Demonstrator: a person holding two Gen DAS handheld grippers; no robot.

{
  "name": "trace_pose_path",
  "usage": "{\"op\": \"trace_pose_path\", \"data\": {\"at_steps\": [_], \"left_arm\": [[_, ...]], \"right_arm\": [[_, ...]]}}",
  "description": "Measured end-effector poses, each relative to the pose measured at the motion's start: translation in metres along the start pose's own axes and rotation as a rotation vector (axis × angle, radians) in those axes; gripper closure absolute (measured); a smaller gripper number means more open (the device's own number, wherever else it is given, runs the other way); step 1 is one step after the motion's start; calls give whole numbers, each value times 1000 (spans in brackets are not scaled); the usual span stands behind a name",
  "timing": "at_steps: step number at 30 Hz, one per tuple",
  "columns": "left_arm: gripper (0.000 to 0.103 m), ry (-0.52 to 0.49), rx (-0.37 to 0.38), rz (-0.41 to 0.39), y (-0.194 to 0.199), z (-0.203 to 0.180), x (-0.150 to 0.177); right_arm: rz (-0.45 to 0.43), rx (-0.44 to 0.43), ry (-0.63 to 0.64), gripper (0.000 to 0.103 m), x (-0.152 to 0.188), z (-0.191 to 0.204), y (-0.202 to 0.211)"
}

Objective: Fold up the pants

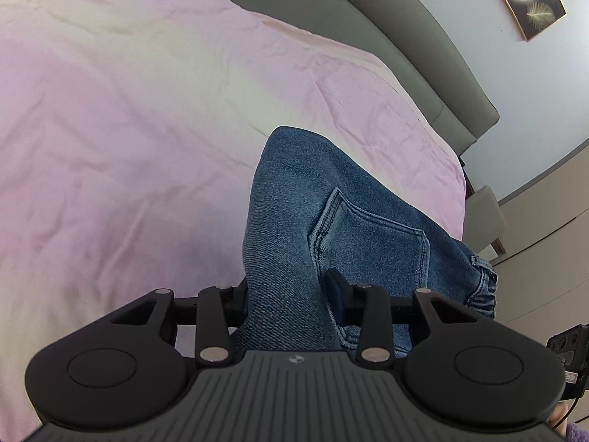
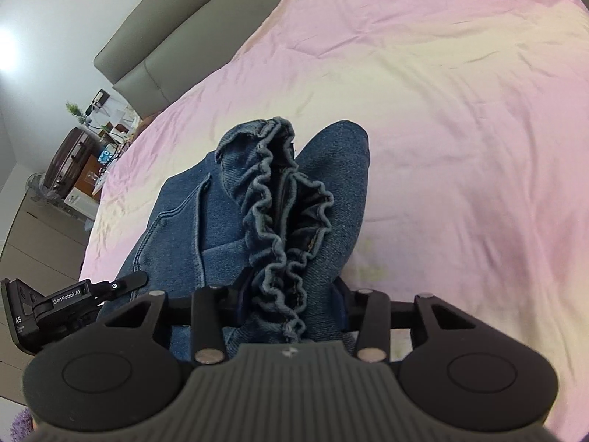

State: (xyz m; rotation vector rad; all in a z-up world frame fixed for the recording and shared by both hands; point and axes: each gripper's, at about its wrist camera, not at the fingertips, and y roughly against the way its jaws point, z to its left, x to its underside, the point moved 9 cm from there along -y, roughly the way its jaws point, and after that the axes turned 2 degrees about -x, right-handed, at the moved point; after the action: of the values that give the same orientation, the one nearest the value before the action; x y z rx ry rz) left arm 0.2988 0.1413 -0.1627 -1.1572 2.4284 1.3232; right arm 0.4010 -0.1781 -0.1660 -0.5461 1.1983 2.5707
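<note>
Currently the pants (image 1: pixel 331 228) hang bunched at frame centre over the pink bed sheet (image 1: pixel 129 129), not laid flat. Left gripper (image 1: pixel 291 294) pinches denim near the pocket; right gripper (image 2: pixel 291 294) pinches the ruffled elastic waistband (image 2: pixel 276 202). Judgement: early stage, no neat fold visible; spreading and folding remain.
</note>
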Motion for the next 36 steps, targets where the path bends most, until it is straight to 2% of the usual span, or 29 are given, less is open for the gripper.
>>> {"op": "trace_pose_path", "data": {"at_steps": [6, 15, 21, 27, 31, 33, 36], "left_arm": [[60, 6, -52, -59, 37, 55, -30], [60, -45, -106, -54, 47, 122, -77], [60, -75, -134, -13, 30, 158, -93], [59, -72, -147, 37, -2, 199, -76], [51, -124, -175, 52, -14, 213, -63], [49, -102, -171, 66, -15, 218, -62], [44, -93, -180, 80, -10, 215, -67]], "right_arm": [[18, -76, 20, 64, 14, 62, -49], [56, -139, -24, 64, 22, 115, -141], [83, -140, -79, 64, 34, 118, -188], [152, -108, -108, 64, 52, 100, -240], [189, -65, -96, 54, 60, 89, -265], [198, -60, -93, 51, 59, 93, -278], [196, -20, -36, 36, 53, 102, -283]]}}
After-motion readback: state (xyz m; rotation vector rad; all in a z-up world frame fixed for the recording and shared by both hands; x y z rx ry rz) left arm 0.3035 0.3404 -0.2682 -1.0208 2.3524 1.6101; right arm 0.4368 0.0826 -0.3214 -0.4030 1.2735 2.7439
